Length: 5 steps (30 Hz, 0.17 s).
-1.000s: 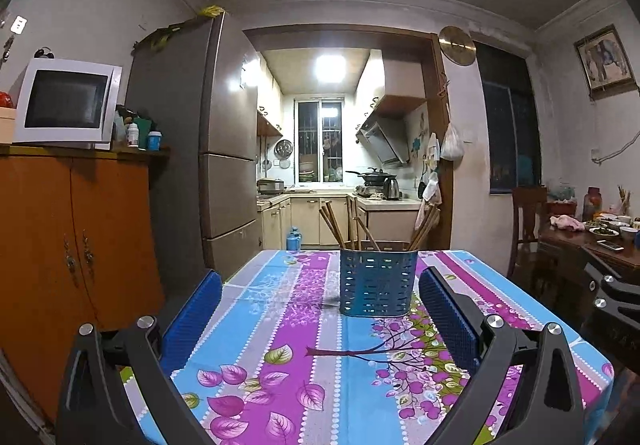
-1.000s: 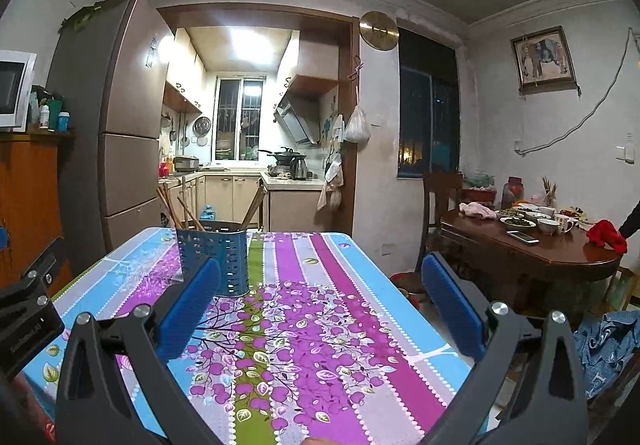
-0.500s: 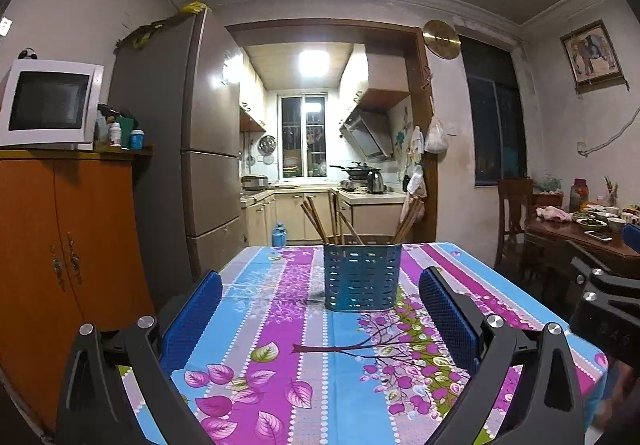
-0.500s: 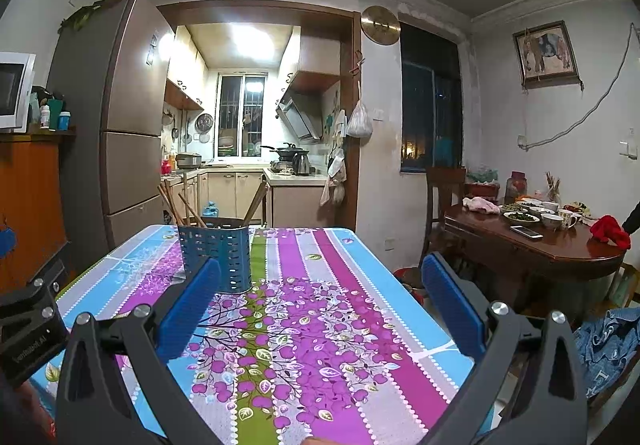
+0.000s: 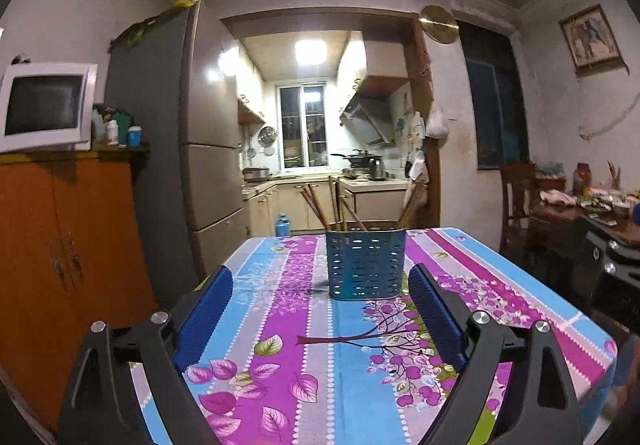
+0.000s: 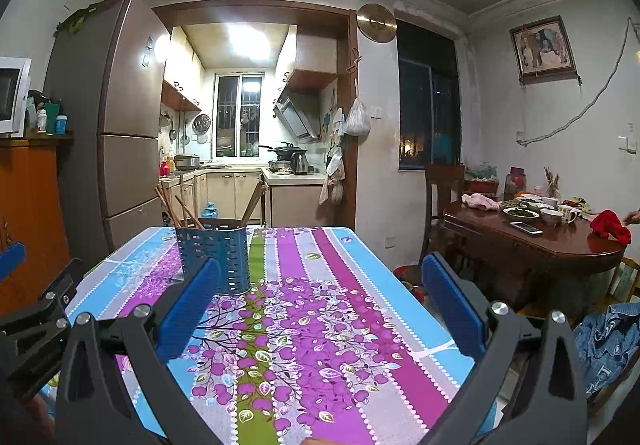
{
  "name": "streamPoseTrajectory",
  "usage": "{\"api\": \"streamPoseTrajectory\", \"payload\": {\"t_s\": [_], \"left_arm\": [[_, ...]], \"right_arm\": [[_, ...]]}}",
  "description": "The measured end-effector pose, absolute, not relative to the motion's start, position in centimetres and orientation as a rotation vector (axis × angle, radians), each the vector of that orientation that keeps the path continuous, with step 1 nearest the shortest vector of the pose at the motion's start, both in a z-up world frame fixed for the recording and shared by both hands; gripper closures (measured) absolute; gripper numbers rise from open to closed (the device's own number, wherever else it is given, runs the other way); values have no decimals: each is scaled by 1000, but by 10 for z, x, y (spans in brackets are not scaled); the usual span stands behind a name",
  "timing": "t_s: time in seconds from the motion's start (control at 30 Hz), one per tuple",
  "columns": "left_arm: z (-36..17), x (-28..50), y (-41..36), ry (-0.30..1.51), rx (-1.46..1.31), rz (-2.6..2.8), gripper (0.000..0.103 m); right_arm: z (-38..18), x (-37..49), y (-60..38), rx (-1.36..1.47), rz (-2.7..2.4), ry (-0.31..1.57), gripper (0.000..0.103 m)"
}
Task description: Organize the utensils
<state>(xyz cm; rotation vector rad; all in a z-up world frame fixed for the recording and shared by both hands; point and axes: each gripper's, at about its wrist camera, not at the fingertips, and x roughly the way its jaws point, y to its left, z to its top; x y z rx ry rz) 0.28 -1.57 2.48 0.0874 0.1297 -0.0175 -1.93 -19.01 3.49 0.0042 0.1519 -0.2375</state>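
Observation:
A blue perforated utensil holder [image 5: 366,265] stands upright toward the far end of the flowered tablecloth [image 5: 304,345]. Several wooden chopsticks [image 5: 316,205] lean in it. My left gripper [image 5: 320,281] hovers over the near part of the table, pointing at the holder from well short of it. Its jaws are closing and nothing is between them. In the right wrist view the holder [image 6: 214,257] and chopsticks [image 6: 168,205] sit behind the left fingertip. My right gripper [image 6: 320,265] stands open and empty over the tablecloth [image 6: 320,325]. The left gripper's body [image 6: 36,321] shows at that view's left edge.
A brown fridge [image 5: 160,125] and an orange cabinet [image 5: 60,245] with a microwave [image 5: 44,109] line the left wall. A dark wooden dining table [image 6: 540,245] with dishes and a chair [image 6: 440,197] stand to the right. The kitchen doorway lies straight ahead.
The left wrist view has swung a little, so the holder sits slightly left of where it was. The left gripper's pads have drawn somewhat closer together. The right view is unchanged.

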Motion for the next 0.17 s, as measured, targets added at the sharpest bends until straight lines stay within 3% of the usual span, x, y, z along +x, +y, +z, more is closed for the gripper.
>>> {"api": "streamPoseTrajectory", "payload": {"t_s": [0.17], "left_arm": [[26, 0, -13, 107, 71, -18, 9]], "right_arm": [[35, -18, -191, 8, -236, 155, 5]]}}
